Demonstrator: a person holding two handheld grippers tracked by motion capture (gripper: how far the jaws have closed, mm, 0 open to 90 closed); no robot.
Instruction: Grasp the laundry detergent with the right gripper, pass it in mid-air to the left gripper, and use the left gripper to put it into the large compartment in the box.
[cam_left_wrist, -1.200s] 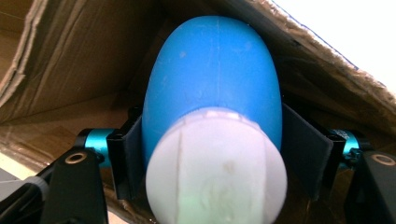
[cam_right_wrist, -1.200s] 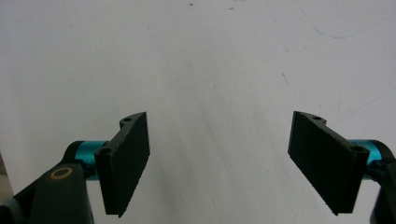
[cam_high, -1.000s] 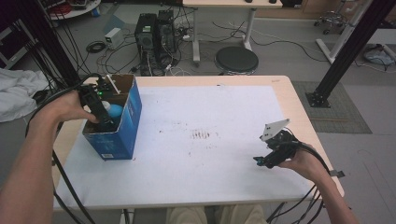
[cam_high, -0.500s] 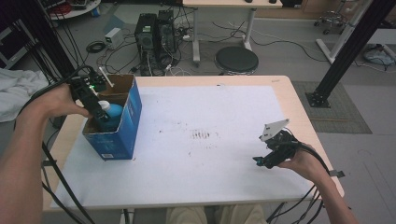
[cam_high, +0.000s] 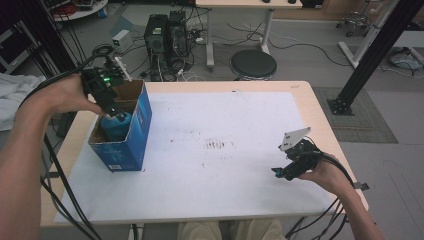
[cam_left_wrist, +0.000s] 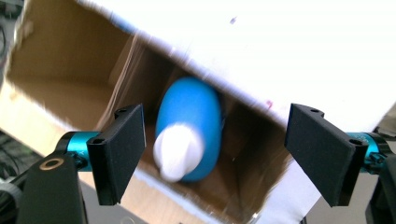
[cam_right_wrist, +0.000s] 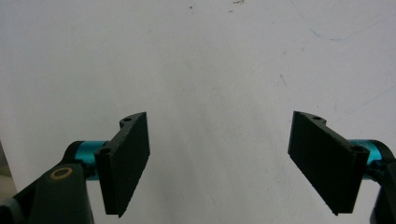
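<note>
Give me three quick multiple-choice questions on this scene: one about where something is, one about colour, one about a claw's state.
1. Where is the bottle?
A. in the box
B. on the stool
C. in the right claw

2. What colour is the box outside?
A. red
B. blue
C. green

3. How is the left claw?
A. shut on the bottle
B. shut on the box
C. open

Answers: 1 A, the bottle lies between the cardboard walls. 2 B, its outer side is blue. 3 C, its jaws stand wide apart above the bottle.

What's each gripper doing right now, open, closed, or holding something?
Left gripper: open, empty, above the blue bottle inside the cardboard box.
Right gripper: open, empty, over the white table.
</note>
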